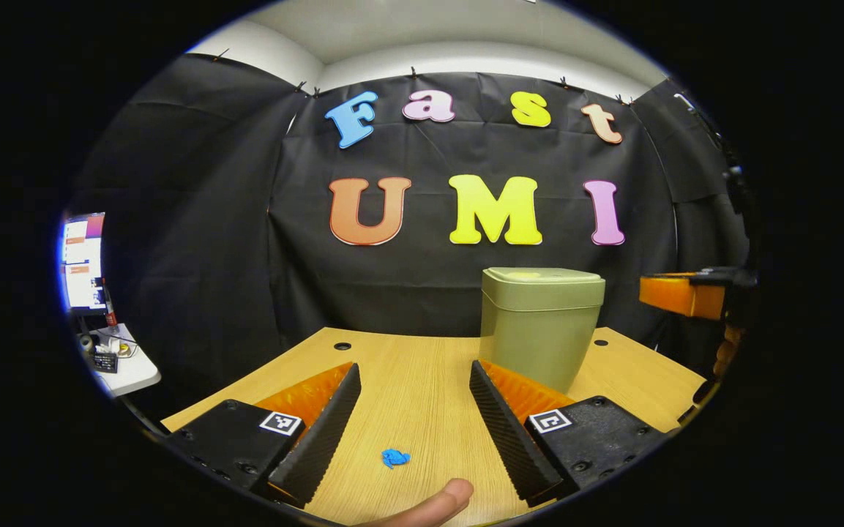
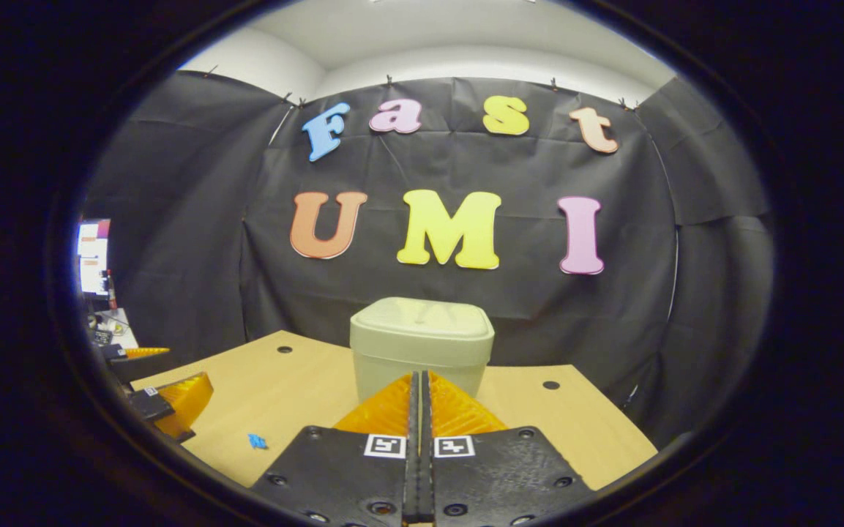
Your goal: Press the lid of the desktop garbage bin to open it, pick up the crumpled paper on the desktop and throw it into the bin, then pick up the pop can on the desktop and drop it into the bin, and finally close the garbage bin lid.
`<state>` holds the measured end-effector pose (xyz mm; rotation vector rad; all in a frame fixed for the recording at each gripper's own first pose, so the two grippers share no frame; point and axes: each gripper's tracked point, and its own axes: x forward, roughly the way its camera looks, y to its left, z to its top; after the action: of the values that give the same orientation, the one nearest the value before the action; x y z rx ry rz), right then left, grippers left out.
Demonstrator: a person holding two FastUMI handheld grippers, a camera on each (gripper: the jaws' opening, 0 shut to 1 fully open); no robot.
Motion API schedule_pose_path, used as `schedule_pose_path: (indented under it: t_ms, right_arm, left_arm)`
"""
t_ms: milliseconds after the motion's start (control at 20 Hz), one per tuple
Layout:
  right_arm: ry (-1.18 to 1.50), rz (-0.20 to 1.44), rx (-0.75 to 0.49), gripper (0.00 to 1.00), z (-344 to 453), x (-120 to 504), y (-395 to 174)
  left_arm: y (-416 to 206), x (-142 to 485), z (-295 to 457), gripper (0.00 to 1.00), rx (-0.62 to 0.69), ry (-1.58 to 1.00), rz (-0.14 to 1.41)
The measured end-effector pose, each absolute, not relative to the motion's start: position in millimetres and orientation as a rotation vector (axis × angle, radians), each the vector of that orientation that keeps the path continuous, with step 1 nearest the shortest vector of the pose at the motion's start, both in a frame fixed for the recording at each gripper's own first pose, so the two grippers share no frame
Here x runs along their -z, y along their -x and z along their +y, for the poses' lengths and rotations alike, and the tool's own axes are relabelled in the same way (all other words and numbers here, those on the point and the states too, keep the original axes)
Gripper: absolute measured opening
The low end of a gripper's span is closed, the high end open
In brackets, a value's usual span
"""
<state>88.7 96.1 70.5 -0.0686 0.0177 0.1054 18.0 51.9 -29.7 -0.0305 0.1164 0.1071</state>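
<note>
Left gripper [image 1: 414,410] hovers low over the wooden surface [image 1: 422,366], fingers spread wide apart, nothing between them. Small blue crumpled paper [image 1: 395,458] lies on the surface between the fingers, near the front edge, touching neither. A fingertip [image 1: 436,505] of a person pokes in at the bottom edge, just beside the paper. Green garbage bin [image 1: 541,322] stands upright toward the back right of the surface, lid [image 1: 542,282] down; its base is partly hidden behind the right-hand finger.

Right gripper [image 2: 419,410] has its fingers clenched together, gripping nothing, pointed straight at the bin [image 2: 422,344], which sits just ahead with lid [image 2: 422,318] closed. Cannot tell if the tips touch the bin wall. Blue paper [image 2: 258,441] lies on the surface [image 2: 282,388] well left of this gripper. The other gripper [image 2: 165,402] shows at far left edge. A monitor [image 1: 83,260] sits on a side desk beyond the booth.
</note>
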Motion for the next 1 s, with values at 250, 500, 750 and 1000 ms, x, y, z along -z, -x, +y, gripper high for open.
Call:
schedule_pose_path:
  t_ms: [250, 500, 750, 1000]
  right_arm:
    - [0.033, 0.028, -0.098, 0.0, 103, -116, -141]
    - [-0.005, 0.107, -0.102, 0.0, 112, -122, -192]
    - [-0.024, 0.233, -0.101, 0.0, 120, -104, -234]
    - [-0.02, 0.301, -0.104, 0.0, 131, -84, -248]
  left_arm:
    - [-20, 33, 62, 0.97, -0.121, 0.052, 0.122]
    - [-20, 34, 69, 0.97, -0.132, 0.069, 0.129]
    - [-21, 34, 70, 0.97, -0.133, 0.084, 0.127]
    - [-22, 35, 75, 0.97, -0.139, 0.08, 0.128]
